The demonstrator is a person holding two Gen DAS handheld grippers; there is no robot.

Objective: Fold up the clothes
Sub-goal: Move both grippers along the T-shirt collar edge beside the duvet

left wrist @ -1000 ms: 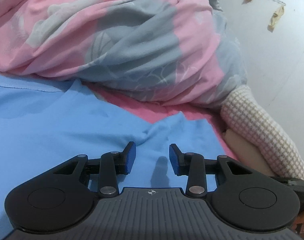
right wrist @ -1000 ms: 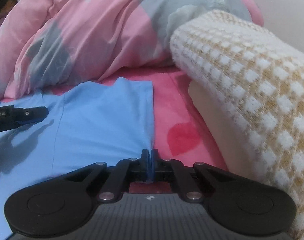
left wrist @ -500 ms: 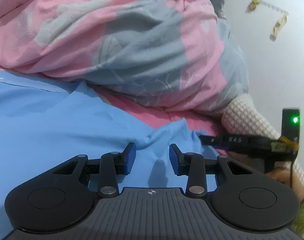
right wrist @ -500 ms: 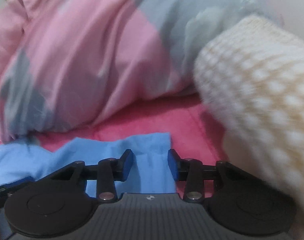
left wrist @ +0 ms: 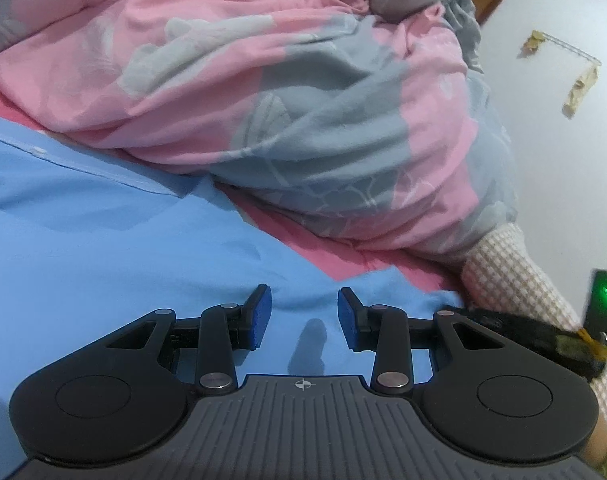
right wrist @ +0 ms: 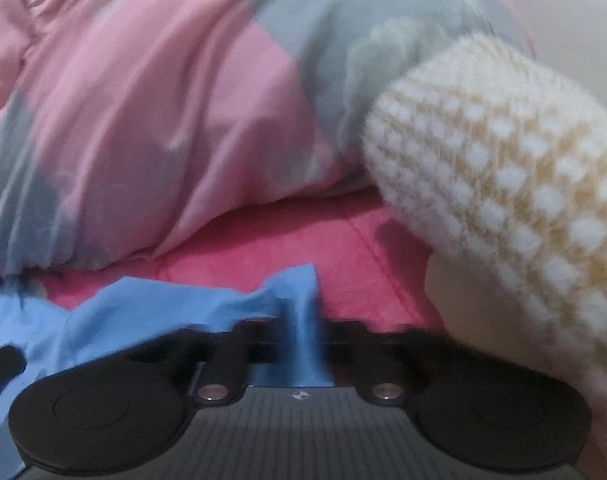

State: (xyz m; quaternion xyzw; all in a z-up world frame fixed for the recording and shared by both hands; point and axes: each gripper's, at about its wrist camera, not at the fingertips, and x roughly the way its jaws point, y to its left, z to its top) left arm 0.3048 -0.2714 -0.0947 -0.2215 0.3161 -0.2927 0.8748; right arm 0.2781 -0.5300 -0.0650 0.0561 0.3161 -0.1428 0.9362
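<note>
Now the right gripper (right wrist: 303,336) pinches the blue shirt's (left wrist: 103,248) right corner, while the half-open, empty left gripper (left wrist: 304,314) hovers over the cloth just beside it.

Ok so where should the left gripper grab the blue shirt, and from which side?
Probably the raised wrinkle of the blue shirt just ahead of the left gripper, coming forward and down so a fold sits between its open jaws. Elsewhere the cloth lies flat on the red bedsheet and offers little to pinch. The right gripper is already shut on the shirt's edge nearby.
</note>
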